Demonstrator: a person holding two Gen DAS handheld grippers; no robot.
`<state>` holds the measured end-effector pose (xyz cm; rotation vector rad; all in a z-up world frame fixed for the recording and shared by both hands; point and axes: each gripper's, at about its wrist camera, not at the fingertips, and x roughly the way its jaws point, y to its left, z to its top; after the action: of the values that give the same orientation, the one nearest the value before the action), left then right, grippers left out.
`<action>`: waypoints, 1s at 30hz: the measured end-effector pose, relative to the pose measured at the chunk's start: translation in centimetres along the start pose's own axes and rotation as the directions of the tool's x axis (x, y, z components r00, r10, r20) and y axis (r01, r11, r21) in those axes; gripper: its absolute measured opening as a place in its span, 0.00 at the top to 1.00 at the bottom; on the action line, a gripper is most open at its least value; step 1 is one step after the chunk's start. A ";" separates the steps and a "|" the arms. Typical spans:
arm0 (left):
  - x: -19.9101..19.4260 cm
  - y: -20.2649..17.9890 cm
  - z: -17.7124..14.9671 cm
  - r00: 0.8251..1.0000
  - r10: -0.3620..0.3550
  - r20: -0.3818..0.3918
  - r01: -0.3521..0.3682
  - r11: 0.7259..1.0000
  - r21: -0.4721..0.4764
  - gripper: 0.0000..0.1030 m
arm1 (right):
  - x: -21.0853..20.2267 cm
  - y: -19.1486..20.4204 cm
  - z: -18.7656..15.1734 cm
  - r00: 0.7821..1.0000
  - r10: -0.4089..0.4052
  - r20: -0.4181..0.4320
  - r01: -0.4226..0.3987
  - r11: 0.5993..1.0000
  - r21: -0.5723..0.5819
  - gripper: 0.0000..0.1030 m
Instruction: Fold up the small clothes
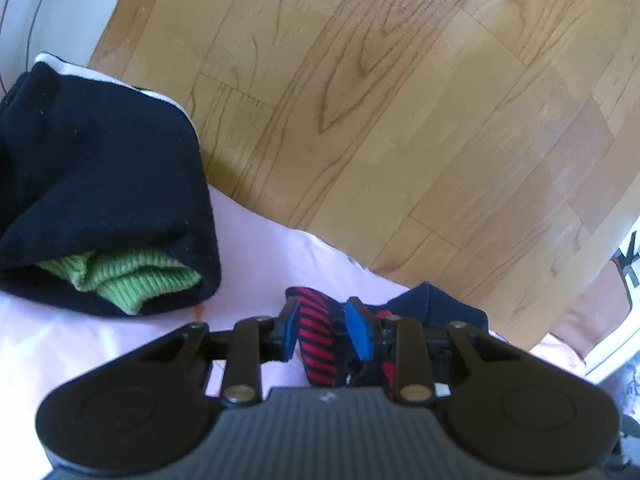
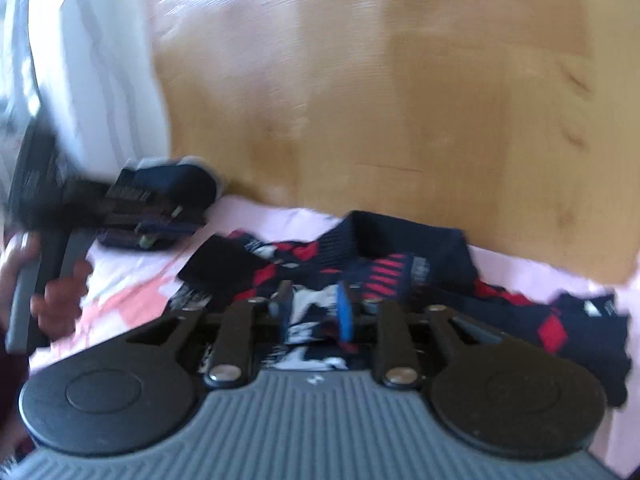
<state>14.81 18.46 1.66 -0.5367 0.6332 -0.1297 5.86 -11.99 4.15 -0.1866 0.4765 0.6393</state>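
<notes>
Red and navy stripes fill the gap of my left claw (image 1: 326, 330): the striped sock (image 1: 316, 344) runs between the two blue pads, from the lower centre of the frame upward, its long axis along the claw. The jaws stand narrow, and I cannot tell if the pads press on the cloth. This sock lies on the pink sheet (image 1: 120, 344), near the edge above the wooden floor (image 1: 400, 120). At the left of the frame sits the folded dark bundle (image 1: 100, 184) with green knit inside.

In the right wrist view, my right claw (image 2: 312, 312) stands partly open over the patterned socks (image 2: 400, 264), which spread across the frame to the right. The pads do not seem to grip. I judge the right claw nearer to this pile; the left claw is at the upper left.
</notes>
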 end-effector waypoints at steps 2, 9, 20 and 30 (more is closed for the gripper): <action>0.1 -0.2 -0.2 1.000 -0.005 -0.011 0.005 1.000 0.008 0.75 | 1.3 1.8 0.2 1.000 0.016 -0.027 -0.019 0.995 -0.094 0.63; -1.0 0.8 0.3 1.000 -0.012 0.022 0.012 0.999 -0.037 0.74 | 7.4 6.0 2.6 0.988 0.113 -0.106 -0.125 0.986 -0.113 0.45; -1.7 2.5 1.1 0.999 -0.012 0.041 0.016 0.995 -0.102 0.74 | 10.4 3.3 6.7 0.947 0.312 -0.077 -0.287 0.929 0.232 0.89; -2.8 4.7 1.5 0.996 -0.025 0.081 0.041 0.980 -0.196 0.74 | 11.3 5.0 10.2 0.909 0.415 0.041 -0.401 0.843 0.358 0.89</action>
<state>13.21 23.97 1.75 -0.7414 0.5640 -0.0769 14.50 1.06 7.57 0.2625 0.6704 0.9542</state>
